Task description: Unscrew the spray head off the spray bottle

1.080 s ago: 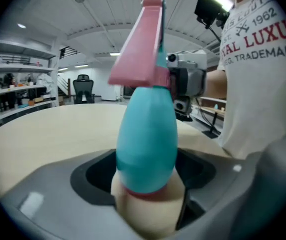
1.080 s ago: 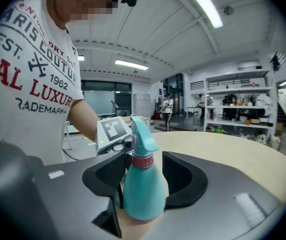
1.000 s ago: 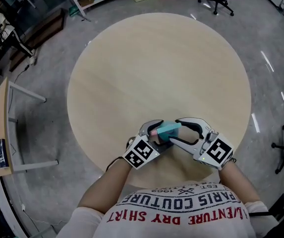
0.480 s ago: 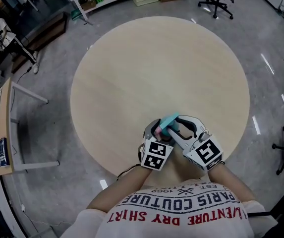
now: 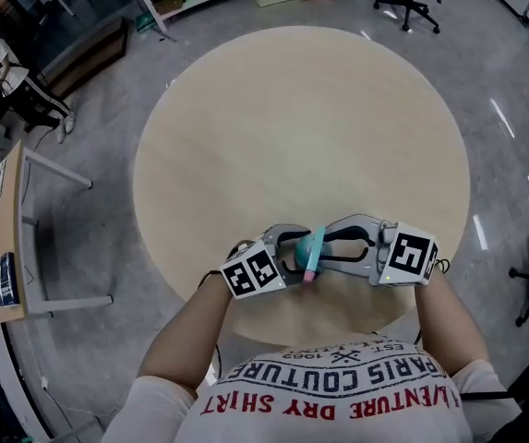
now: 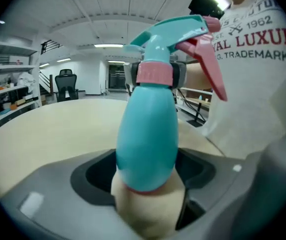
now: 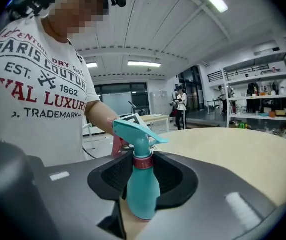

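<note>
The spray bottle point(image 5: 311, 247) is held roughly upright between the two grippers over the near edge of the round tabletop point(image 5: 292, 127), just in front of the person's printed shirt point(image 5: 338, 397). The left gripper point(image 5: 297, 257) comes in from the person's left. It is clamped low on the bottle's teal body, its jaws standing wide around that broad belly. The right gripper point(image 5: 325, 245) comes in from the opposite side and higher up. Its jaws have just been closing, and the pink collar point(image 6: 154, 74) under the spray head point(image 6: 168, 31) sits between them, with the grey tips pressed against it on either side (the left gripper view shows this best). The pink trigger point(image 6: 210, 66) points back toward the person. The pictures do not show whether the bottle's base touches the tabletop.
</note>
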A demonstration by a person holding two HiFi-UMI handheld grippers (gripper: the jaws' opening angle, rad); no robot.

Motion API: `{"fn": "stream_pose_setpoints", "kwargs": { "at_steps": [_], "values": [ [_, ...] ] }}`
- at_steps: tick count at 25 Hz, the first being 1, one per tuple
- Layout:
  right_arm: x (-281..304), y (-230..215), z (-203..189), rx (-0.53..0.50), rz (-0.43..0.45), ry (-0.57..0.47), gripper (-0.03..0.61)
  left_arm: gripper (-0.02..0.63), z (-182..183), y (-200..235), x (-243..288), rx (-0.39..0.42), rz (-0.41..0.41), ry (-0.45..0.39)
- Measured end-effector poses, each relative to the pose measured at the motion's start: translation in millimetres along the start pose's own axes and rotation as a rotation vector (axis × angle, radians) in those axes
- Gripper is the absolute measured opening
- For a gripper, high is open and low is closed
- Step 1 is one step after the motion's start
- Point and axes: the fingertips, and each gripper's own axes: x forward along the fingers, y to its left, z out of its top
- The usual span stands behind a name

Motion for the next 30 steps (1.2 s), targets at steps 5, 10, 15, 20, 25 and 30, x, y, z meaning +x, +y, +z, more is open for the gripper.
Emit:
{"fn": "stream_pose_setpoints", "kwargs": {
  "at_steps": [5,10,15,20,25,30],
  "values": [
    [-8,-9,-2,0.095,-0.111,-0.042,0.206,0.364,0,13,-1,-0.081,0.092,-0.030],
    [-17,-7,14,0.204,-0.260,-0.169,0.288,0.364,-4,41,-9,-0.284,0.386,-0.082],
    [-11,-16,18,0.213,-0.416,-0.183,0.295,0.364,2,43,-2,-0.414,0.570,-0.084],
    [5,-28,9,0.215,-0.575,-0.151,0.203,0.365,-1,40,-6,-0.489,0.670,-0.078],
    [1,-33,5,0.198,-0.570,-0.142,0.135,0.364,1,38,-4,-0.467,0.651,-0.090],
    [0,-23,6,0.147,-0.343,-0.090,0.132,0.364,4,25,2,-0.298,0.401,-0.102]
  ]
}}
